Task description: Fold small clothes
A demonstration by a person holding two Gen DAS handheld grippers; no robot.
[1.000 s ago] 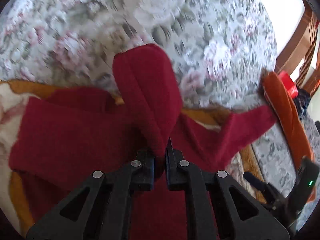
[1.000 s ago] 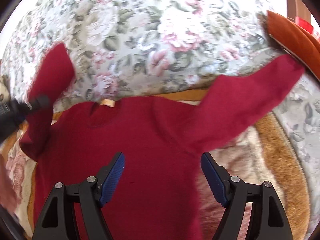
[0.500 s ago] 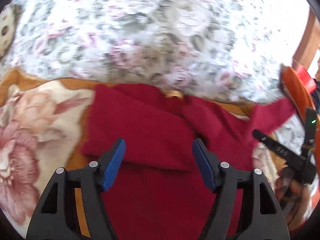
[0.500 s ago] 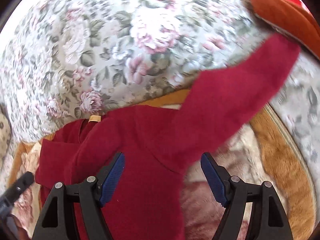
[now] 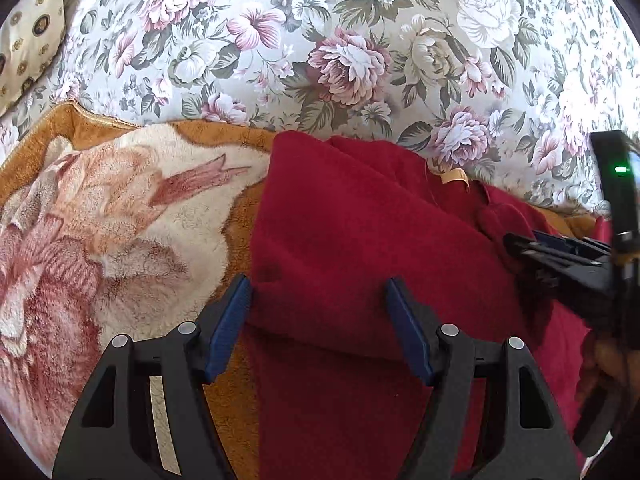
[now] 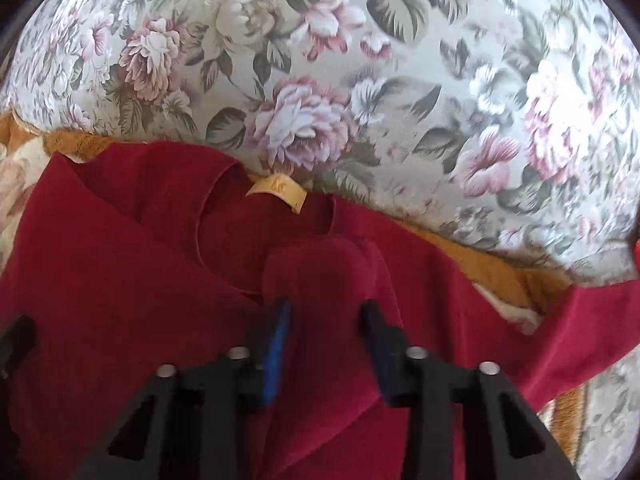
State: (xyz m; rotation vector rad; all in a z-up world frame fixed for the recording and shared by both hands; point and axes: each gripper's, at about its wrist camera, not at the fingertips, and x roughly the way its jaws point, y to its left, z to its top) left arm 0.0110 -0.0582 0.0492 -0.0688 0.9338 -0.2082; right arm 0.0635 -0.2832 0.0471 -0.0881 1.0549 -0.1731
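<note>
Sweater (image 6: 120, 280) work is at the sleeve step. My right claw (image 6: 326, 312) has its fingers partly closed around the right sleeve (image 6: 328, 264), bunched near the collar; I cannot tell if they pinch it. My left claw (image 5: 318, 304) is wide open over the folded left side, holding nothing. It lies on the blanket (image 5: 120, 220) by the flowery cushion (image 5: 360, 40). Next, I think, lay that sleeve flat across the chest.
</note>
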